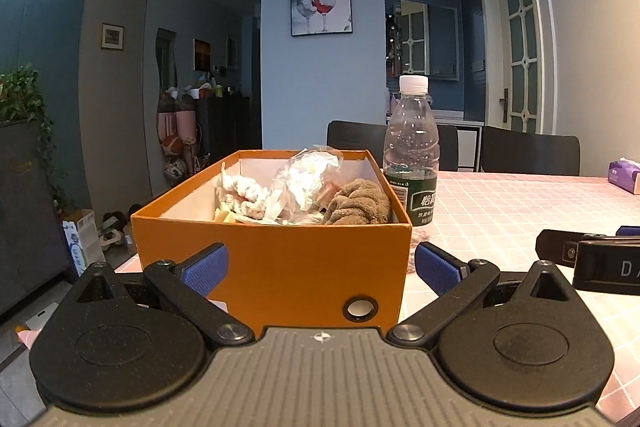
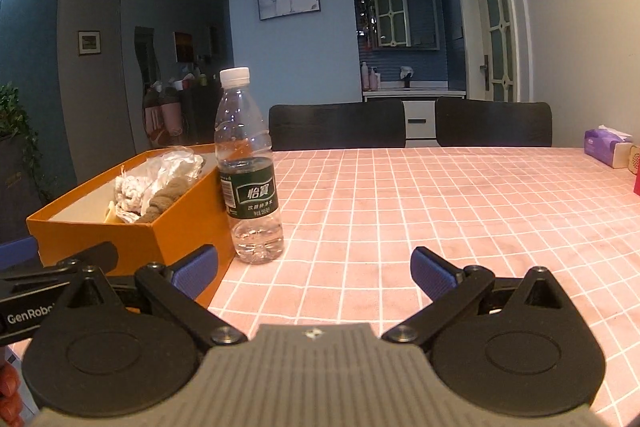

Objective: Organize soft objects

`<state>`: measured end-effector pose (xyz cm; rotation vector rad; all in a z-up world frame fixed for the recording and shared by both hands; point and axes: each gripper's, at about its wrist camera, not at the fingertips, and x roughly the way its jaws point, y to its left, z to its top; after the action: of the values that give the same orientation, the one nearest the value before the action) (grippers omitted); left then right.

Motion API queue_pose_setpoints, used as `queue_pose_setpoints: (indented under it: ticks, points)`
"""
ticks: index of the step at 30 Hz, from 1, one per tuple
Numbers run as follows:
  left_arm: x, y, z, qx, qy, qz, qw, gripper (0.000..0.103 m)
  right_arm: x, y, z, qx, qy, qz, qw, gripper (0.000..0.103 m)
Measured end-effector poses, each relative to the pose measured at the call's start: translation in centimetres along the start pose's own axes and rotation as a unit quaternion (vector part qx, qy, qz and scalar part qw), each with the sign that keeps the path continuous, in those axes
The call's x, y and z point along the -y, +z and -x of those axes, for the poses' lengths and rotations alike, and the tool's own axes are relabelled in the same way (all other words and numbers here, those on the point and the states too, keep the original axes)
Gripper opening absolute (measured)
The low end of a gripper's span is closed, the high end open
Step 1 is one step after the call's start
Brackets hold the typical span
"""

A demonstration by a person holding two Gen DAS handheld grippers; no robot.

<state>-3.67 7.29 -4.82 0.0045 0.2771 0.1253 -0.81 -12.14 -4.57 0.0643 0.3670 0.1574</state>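
from where i sit, the sorting looks close to finished: the orange box on the bench already holds the brown towel, the white knitted cloth and a crinkled plastic bag. i can't spot any soft thing left out on the pink checked cloth; the only loose item near is the water bottle, upright and touching the box's right wall. my guess is the next move is either to scan for leftovers or to back both tools away.

my left gripper sits low and level, facing the box's near wall, fingers spread wide and holding nothing. my right gripper points over bare bench just beside the box's corner, equally spread and empty.
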Motion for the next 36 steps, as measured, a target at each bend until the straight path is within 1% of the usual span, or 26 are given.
queue_pose_setpoints:
  ticks: [4,15,28,36]
  points:
    - [0.49,-0.19,0.04,-0.004,-0.004,-0.005,1.0000,0.103,0.23,-0.14,0.05,-0.002,0.000,-0.003,1.000,0.100]
    - [1.15,-0.13,0.40,0.002,-0.011,-0.016,0.9998,0.103,0.15,-0.28,0.05,0.001,-0.002,-0.005,1.000,0.100]
    - [1.08,0.03,0.33,0.002,-0.002,-0.016,0.9999,0.103,-0.07,-0.43,-0.33,-0.001,0.001,-0.002,1.000,0.100]
    - [1.14,0.07,0.35,0.001,-0.005,-0.016,0.9999,0.103,0.00,-0.49,-0.33,-0.001,0.001,-0.001,1.000,0.100]
